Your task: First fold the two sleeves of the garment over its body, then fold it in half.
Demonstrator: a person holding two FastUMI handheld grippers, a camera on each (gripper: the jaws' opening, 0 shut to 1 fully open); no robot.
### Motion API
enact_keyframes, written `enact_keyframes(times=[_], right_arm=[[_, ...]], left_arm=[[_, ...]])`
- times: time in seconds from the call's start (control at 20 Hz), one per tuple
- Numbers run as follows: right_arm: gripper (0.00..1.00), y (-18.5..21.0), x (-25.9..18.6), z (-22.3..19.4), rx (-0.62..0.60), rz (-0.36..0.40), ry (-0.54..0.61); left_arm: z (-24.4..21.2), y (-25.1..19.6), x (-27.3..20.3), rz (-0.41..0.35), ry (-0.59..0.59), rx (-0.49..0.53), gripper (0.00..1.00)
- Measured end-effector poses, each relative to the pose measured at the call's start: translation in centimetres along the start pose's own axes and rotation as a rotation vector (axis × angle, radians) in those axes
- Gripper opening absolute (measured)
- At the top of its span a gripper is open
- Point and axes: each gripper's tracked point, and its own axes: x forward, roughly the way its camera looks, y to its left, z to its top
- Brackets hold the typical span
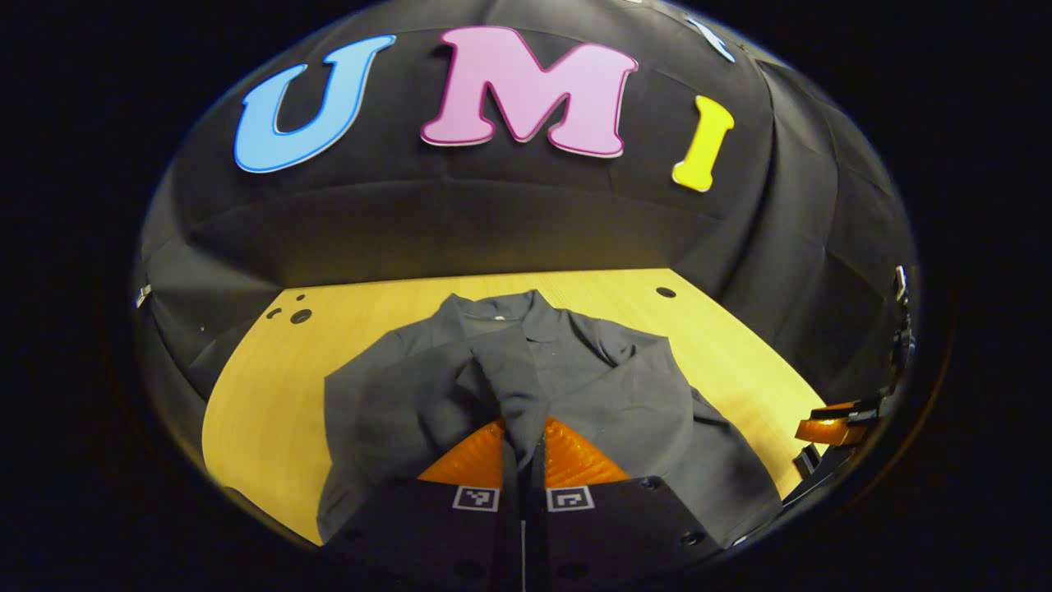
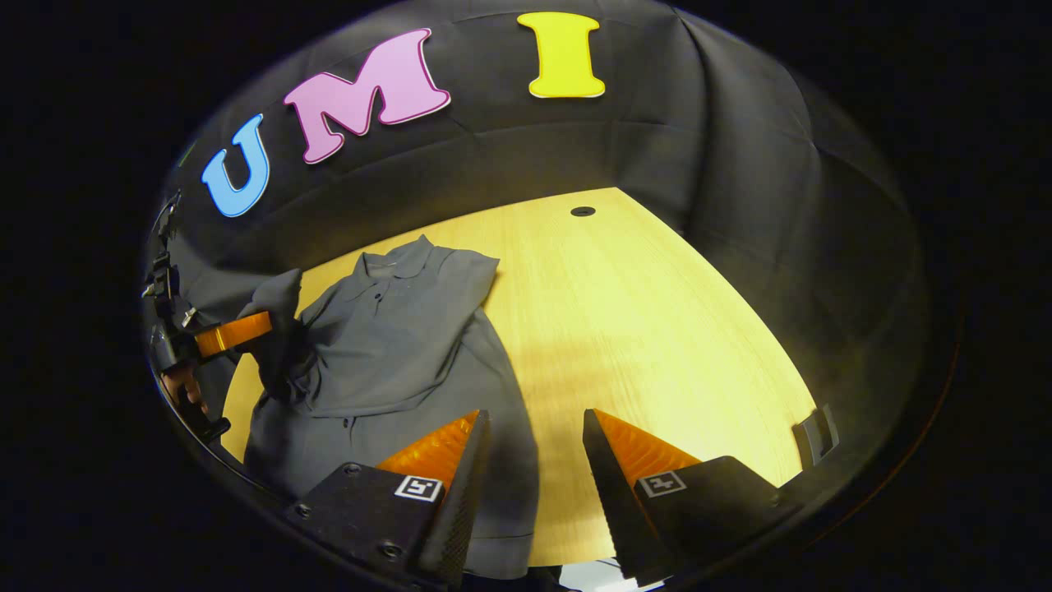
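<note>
A dark grey polo shirt lies collar-away on the yellow wooden table. My left gripper is shut on a bunch of the shirt's fabric, seemingly a sleeve, which is lifted over the body. In the right gripper view the same shirt lies at the left, and the left gripper holds the raised sleeve beside it. My right gripper stands open just above the shirt's near right edge, with nothing between its fingers. It also shows at the far right of the left gripper view.
The table stretches bare to the right of the shirt, with a round hole near its far edge and more holes at the far left. Black cloth walls surround it. A hand holds the left gripper.
</note>
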Motion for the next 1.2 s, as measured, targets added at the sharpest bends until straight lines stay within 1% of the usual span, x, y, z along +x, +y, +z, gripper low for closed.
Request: enact_keyframes(times=[0.15, 0.25, 0.35, 0.4, 0.5, 0.55, 0.6, 0.65, 0.7, 0.75, 0.9, 0.95, 1.0, 1.05, 1.15, 1.2], right_arm=[[0.71, -1.6, 0.5, 0.1, 0.001, -0.005, 0.016], [0.71, -2.5, 0.8, 0.2, 0.002, -0.007, 0.024], [0.71, -3.1, 1.2, 0.2, -0.001, -0.008, 0.032], [0.71, -3.4, 1.4, 0.2, -0.001, -0.008, 0.038], [0.71, -3.6, 1.9, 0.2, -0.001, -0.006, 0.049], [0.71, -3.7, 2.2, 0.2, -0.001, -0.003, 0.052], [0.71, -3.6, 2.3, 0.2, -0.002, -0.001, 0.055], [0.71, -3.5, 2.5, 0.2, -0.002, 0.005, 0.057], [0.72, -3.3, 2.7, 0.1, -0.004, 0.011, 0.059], [0.72, -3.2, 2.9, 0.0, -0.006, 0.018, 0.064], [0.74, -2.6, 3.2, -0.2, -0.007, 0.037, 0.068], [0.74, -2.3, 3.2, -0.2, -0.005, 0.042, 0.067], [0.75, -2.1, 3.1, -0.3, -0.004, 0.048, 0.064], [0.75, -1.9, 3.0, -0.4, -0.004, 0.052, 0.062], [0.77, -1.5, 2.6, -0.6, -0.004, 0.056, 0.061], [0.79, -1.2, 2.3, -0.9, -0.003, 0.057, 0.062]], left_arm=[[-1.6, -1.6, 2.3, 0.015, 0.019, 0.025, 0.07], [-2.7, -2.5, 3.5, 0.012, 0.037, 0.029, 0.07], [-3.8, -3.5, 4.5, -0.006, 0.055, 0.021, 0.08], [-4.3, -4.0, 4.8, -0.011, 0.063, 0.019, 0.11], [-5.4, -4.9, 5.5, -0.023, 0.087, 0.022, 0.12], [-5.8, -5.4, 5.9, -0.03, 0.094, 0.024, 0.18], [-6.0, -6.1, 6.0, -0.042, 0.1, 0.031, 0.22], [-6.3, -6.7, 6.3, -0.055, 0.108, 0.044, 0.36], [-6.4, -7.5, 6.3, -0.081, 0.113, 0.054, 0.29], [-6.6, -8.5, 6.3, -0.108, 0.117, 0.063, 0.52], [-6.5, -11.6, 5.7, -0.2, 0.118, 0.072, 0.63], [-6.3, -12.7, 5.3, -0.232, 0.113, 0.068, 0.64], [-6.0, -13.8, 4.7, -0.263, 0.103, 0.062, 0.7], [-5.6, -14.4, 4.0, -0.282, 0.091, 0.063, 0.78], [-5.3, -15.0, 2.7, -0.298, 0.072, 0.072, 0.95], [-5.2, -15.1, 1.9, -0.309, 0.066, 0.075, 0.96]])
